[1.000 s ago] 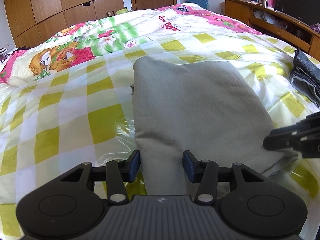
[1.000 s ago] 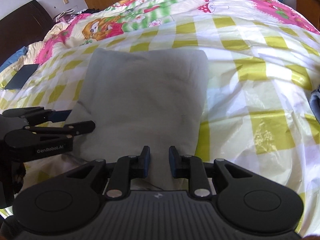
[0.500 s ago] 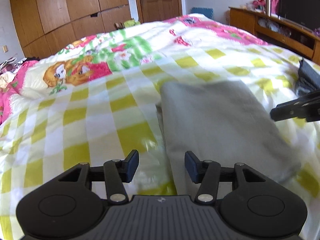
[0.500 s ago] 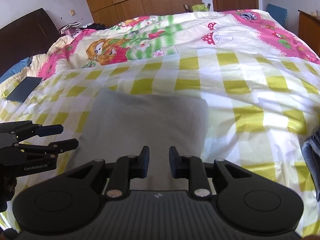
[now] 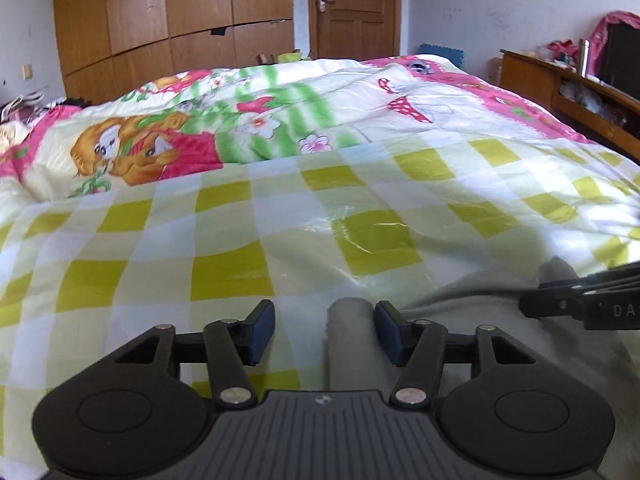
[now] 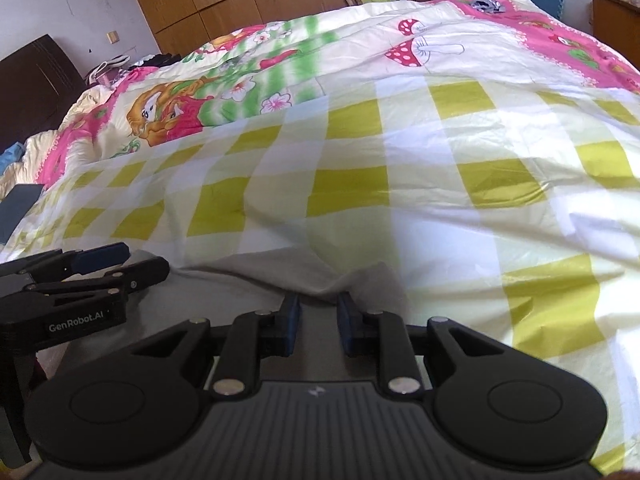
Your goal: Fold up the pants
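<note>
Two grippers, left (image 5: pixel 324 332) and right (image 6: pixel 318 322), hover jaws apart, gripping nothing, over the near edge of the grey pants (image 6: pixel 240 280) folded on the checked bedspread (image 6: pixel 400 184); I judge the folding near done, next needing a final smoothing.

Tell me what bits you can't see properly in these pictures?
- Gray pants: both views show only the far edge; the gripper bodies hide the rest.
- Left gripper: whether cloth touches its pads, unclear.
- Right gripper: grip on the cloth unclear.
- Dark flat thing: cut off by the right view's edge.
</note>
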{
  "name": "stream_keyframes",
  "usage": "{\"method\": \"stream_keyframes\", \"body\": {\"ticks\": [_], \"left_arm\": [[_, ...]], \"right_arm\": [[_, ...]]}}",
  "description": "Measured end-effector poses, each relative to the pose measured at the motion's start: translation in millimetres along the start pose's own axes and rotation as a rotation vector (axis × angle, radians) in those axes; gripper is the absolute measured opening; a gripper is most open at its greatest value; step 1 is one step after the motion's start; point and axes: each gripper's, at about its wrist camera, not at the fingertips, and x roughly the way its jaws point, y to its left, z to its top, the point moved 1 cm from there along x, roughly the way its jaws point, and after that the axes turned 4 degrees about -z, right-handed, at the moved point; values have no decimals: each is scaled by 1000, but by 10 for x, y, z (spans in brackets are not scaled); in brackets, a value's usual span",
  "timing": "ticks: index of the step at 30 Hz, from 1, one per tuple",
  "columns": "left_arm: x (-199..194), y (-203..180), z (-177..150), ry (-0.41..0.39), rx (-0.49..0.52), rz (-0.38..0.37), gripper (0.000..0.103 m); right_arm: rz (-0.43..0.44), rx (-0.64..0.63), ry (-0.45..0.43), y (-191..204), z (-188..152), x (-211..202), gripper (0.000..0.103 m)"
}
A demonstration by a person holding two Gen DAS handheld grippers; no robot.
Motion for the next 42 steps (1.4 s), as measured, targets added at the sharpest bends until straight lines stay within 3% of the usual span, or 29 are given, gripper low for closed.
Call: {"method": "stream_keyframes", "body": {"ticks": [6, 10, 17, 27, 31, 42], "left_arm": [[-181, -3, 10, -51, 23, 57, 76], [-288, -101, -17, -73, 53, 81, 76], [-262, -69, -94, -14, 38, 104, 76], [-685, -114, -275, -20, 29, 124, 76], [-857, -159, -413, -3, 15, 99, 76], [-1121, -239, -712, 57, 0, 106, 76]], "right_arm": [[-5, -60, -74, 136, 48, -173, 24], [-44, -78, -35, 178, 112, 46, 25], [-104, -16, -60, 31, 173, -61, 25], [-28, -72, -81, 265, -542, -921, 26], [-45, -98, -55, 325, -790, -1012, 27], [-95, -45, 12, 249, -1017, -1090, 33]]}}
